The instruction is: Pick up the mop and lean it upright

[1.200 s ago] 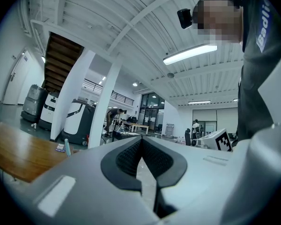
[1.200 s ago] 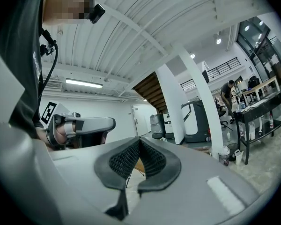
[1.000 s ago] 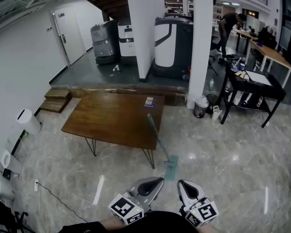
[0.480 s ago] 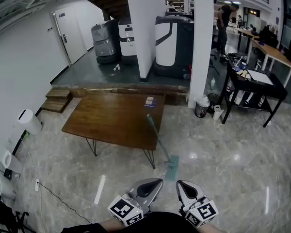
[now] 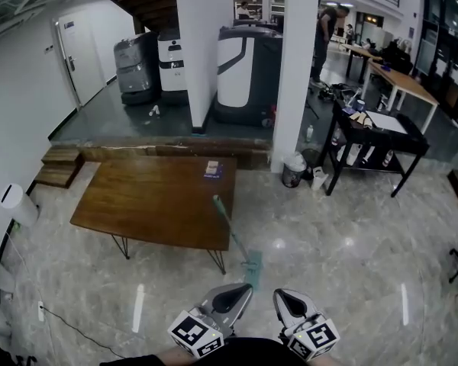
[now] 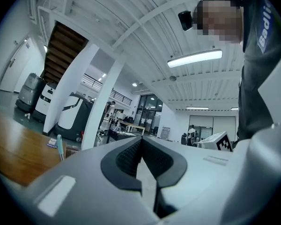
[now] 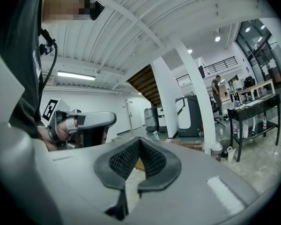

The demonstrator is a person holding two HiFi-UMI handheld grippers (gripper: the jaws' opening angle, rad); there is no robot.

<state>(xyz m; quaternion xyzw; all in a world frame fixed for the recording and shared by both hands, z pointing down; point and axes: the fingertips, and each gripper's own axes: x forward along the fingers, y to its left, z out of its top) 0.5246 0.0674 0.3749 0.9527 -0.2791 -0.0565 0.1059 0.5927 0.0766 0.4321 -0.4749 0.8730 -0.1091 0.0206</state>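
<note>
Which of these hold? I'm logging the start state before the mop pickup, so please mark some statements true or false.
1. The mop leans against the wooden table, its head on the floor. True.
2. The left tool grips the mop handle. False: its jaws are together on nothing, and the mop stands ahead, untouched.
3. The right tool is shut and empty. True.
4. The tabletop is bare. False: a small flat item lies on it.

R claw [image 7: 139, 140]: jaws pressed together, nothing btwn, aimed twd wooden table [image 7: 138, 164] & white pillar [image 7: 196, 102].
</note>
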